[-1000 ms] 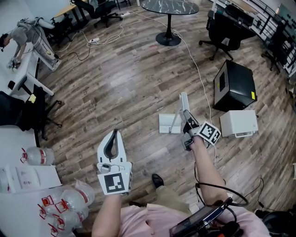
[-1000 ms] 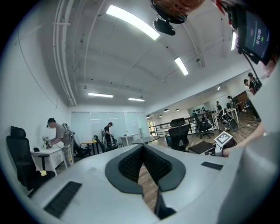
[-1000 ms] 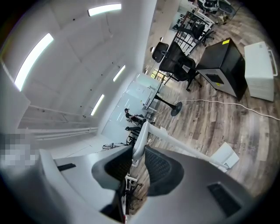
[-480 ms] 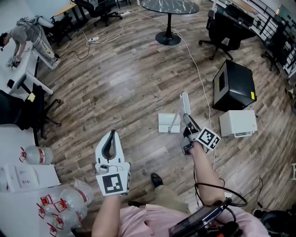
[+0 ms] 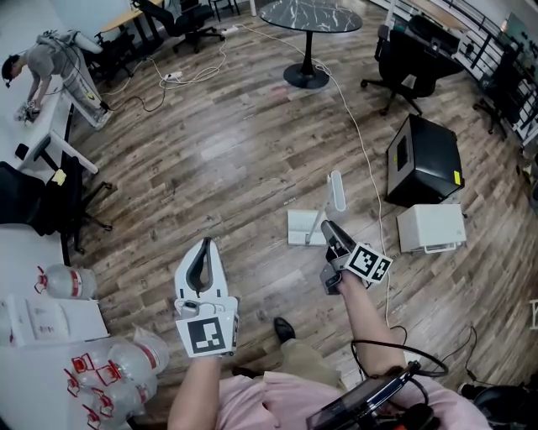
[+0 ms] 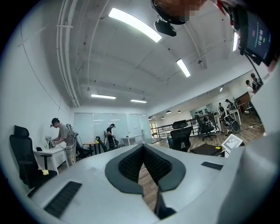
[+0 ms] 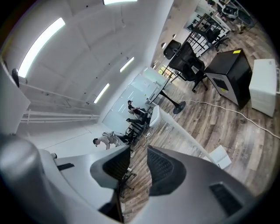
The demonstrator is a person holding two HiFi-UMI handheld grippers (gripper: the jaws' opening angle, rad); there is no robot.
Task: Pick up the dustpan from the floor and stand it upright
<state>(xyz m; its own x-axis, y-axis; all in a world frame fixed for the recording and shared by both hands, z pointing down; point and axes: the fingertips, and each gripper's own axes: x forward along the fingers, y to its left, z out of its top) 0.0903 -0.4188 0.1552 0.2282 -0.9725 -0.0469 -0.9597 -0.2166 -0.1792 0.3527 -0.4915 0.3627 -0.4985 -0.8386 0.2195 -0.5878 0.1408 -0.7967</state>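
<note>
A white dustpan (image 5: 303, 226) stands on the wood floor with its long handle (image 5: 336, 190) pointing up and leaning slightly. My right gripper (image 5: 328, 229) is just on the near side of it, open, with nothing between its fingers and a small gap to the handle. In the right gripper view the dustpan handle (image 7: 179, 131) runs past to the right of the right gripper (image 7: 139, 154), down to the pan (image 7: 221, 157). My left gripper (image 5: 205, 243) hovers over the floor at the lower left, tips together and empty; the left gripper (image 6: 142, 148) points across the room.
A black box (image 5: 424, 155) and a white box (image 5: 431, 225) sit right of the dustpan, with a white cable (image 5: 361, 134) running past. A round table (image 5: 309, 13) and an office chair (image 5: 408, 55) stand farther off. Plastic bottles (image 5: 118, 361) lie bottom left. A person (image 5: 59, 63) bends at a desk.
My right gripper has let go of the dustpan handle and drawn back toward me. The dustpan stays standing. The left gripper has barely moved.
</note>
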